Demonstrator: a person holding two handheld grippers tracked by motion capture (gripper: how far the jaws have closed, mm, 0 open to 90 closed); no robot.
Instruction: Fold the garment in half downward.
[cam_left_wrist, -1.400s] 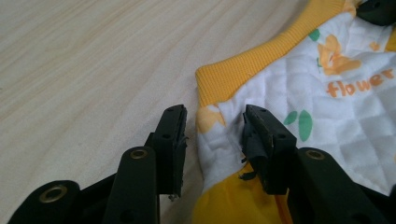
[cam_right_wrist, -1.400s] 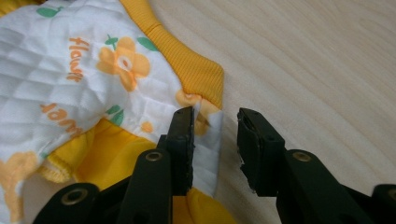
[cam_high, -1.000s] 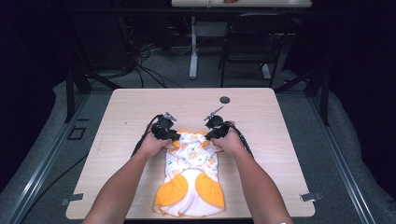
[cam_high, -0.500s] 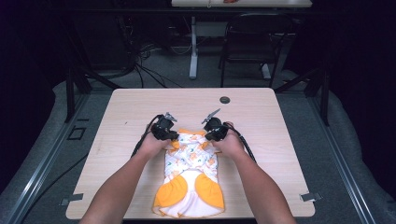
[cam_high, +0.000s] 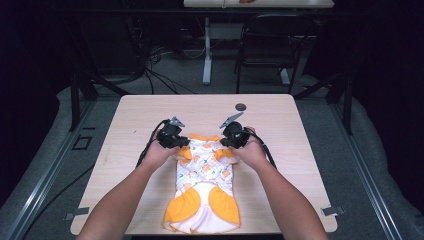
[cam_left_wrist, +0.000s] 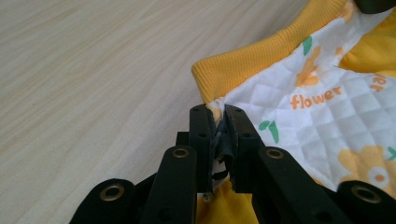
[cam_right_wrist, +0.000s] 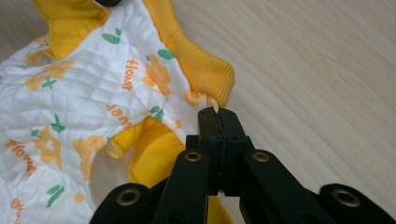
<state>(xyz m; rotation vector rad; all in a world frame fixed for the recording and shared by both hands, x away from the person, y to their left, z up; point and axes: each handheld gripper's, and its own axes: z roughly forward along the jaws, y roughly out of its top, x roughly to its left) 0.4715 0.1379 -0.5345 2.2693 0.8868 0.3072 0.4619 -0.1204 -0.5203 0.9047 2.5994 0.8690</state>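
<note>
Both grippers' fingers have just closed on the garment (cam_high: 205, 172); pale wooden table (cam_high: 300, 150), dark room.

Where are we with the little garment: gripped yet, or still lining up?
Gripped. The left gripper and right gripper have just closed on the garment at its two far corners, beside the orange ribbed band. In hand: the first lift, I'd guess; most of it lies flat on the table. Whatever fold or move follows isn't started.
</note>
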